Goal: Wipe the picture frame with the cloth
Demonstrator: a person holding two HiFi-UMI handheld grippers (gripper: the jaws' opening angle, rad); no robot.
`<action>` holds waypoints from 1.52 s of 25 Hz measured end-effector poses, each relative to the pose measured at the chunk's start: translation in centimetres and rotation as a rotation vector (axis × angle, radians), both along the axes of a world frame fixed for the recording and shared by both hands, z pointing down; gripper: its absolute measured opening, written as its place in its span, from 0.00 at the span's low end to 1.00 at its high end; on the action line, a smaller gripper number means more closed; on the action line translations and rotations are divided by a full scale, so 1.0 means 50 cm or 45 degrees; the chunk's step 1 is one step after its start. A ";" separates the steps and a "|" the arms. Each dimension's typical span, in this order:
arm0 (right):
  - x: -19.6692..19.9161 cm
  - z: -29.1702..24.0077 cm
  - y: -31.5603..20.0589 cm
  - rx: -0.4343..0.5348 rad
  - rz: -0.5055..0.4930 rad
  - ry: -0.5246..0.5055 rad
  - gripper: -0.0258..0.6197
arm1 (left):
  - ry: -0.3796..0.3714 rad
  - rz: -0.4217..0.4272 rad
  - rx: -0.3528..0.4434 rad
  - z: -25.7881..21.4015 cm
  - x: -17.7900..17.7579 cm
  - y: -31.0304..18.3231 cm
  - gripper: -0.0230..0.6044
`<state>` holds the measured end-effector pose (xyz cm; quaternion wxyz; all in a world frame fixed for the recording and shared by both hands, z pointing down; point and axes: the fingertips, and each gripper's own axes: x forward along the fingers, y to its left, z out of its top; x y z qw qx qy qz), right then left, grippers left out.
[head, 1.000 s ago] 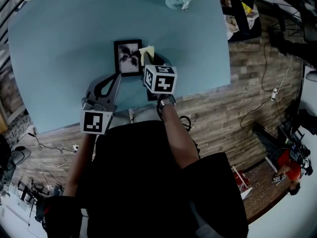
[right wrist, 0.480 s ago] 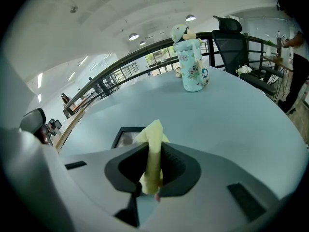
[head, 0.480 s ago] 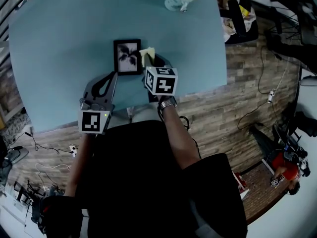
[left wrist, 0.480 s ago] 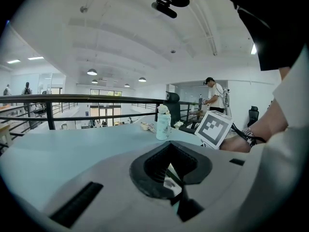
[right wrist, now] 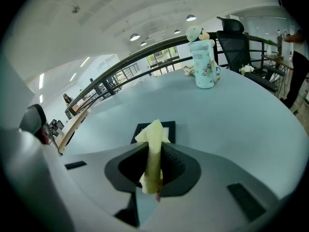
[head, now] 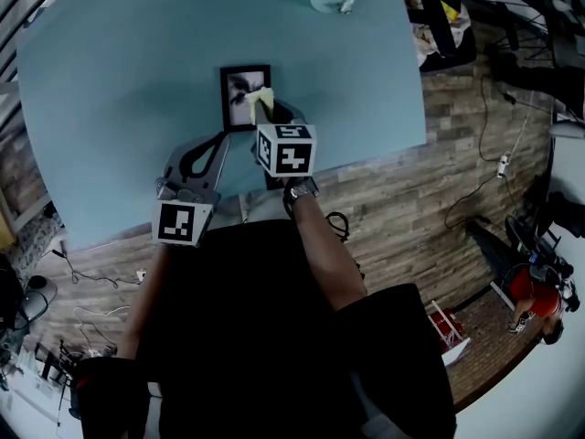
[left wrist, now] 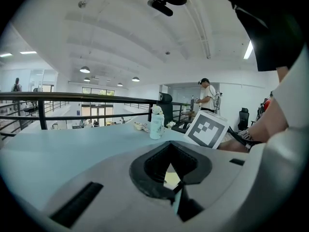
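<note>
Cloth [right wrist: 154, 149], a yellow strip, stands up out of my right gripper [right wrist: 153, 167], whose jaws are clenched on it. My left gripper [left wrist: 173, 190] has its jaws pressed together with nothing between them. In the head view it [head: 219, 139] hangs over the near part of the table [head: 110, 80], left of the right gripper [head: 265, 117] and just short of the frame [head: 234, 85].

Half a second ago the cloth [head: 259, 99] sat off the frame's right edge. Now my right gripper has come left and forward, and the cloth covers the lower right of the picture. I cannot tell whether it presses on the glass. My left gripper has barely shifted.

The frame [right wrist: 169, 131] lies flat on the table, its dark border showing on both sides of the cloth tip.

Farther off, near the far edge, a pale bottle [right wrist: 205, 64] stands upright with its cap on; I cannot see what is inside it.
</note>
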<state>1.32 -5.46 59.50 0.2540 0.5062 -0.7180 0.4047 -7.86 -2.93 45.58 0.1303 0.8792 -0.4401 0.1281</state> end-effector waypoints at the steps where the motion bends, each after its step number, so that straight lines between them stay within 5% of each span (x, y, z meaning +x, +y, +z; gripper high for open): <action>1: -0.014 -0.001 0.004 0.000 -0.012 -0.004 0.13 | 0.000 0.003 0.000 -0.002 -0.004 0.000 0.03; 21: -0.177 0.045 0.024 -0.060 -0.185 -0.032 0.13 | -0.013 -0.044 -0.010 0.014 -0.091 -0.005 0.03; 38: -0.176 0.066 0.029 -0.075 -0.196 -0.026 0.13 | -0.024 -0.036 -0.016 0.024 -0.094 -0.005 0.03</action>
